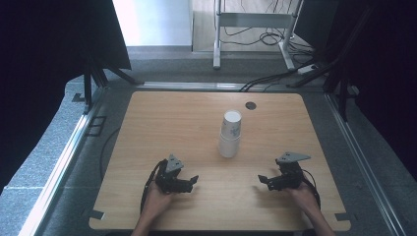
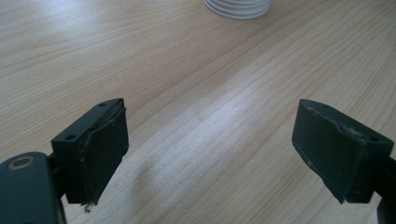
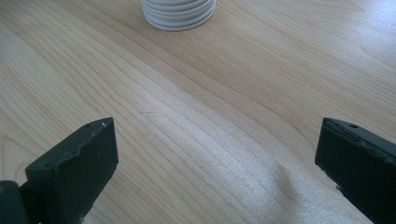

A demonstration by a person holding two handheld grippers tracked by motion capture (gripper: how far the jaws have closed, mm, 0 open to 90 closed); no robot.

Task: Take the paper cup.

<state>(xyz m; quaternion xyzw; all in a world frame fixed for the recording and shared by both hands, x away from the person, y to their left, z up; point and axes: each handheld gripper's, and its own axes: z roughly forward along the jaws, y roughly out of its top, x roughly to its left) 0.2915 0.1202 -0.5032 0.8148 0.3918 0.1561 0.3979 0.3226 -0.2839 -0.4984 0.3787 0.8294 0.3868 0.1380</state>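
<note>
A stack of white paper cups stands upside down in the middle of the wooden table. My left gripper rests low over the table at the front left, jaws apart with nothing between them. At the front right my right gripper is likewise open and empty. Both point inward, toward the space in front of the cups. The rims of the stack sit at the top edge of the left gripper view, ahead of my open left gripper. The stack's rims also lie ahead of my right gripper.
A small dark round hole sits in the table near its far edge. Beyond the table are cables on the floor, a white frame leg and dark curtains on both sides.
</note>
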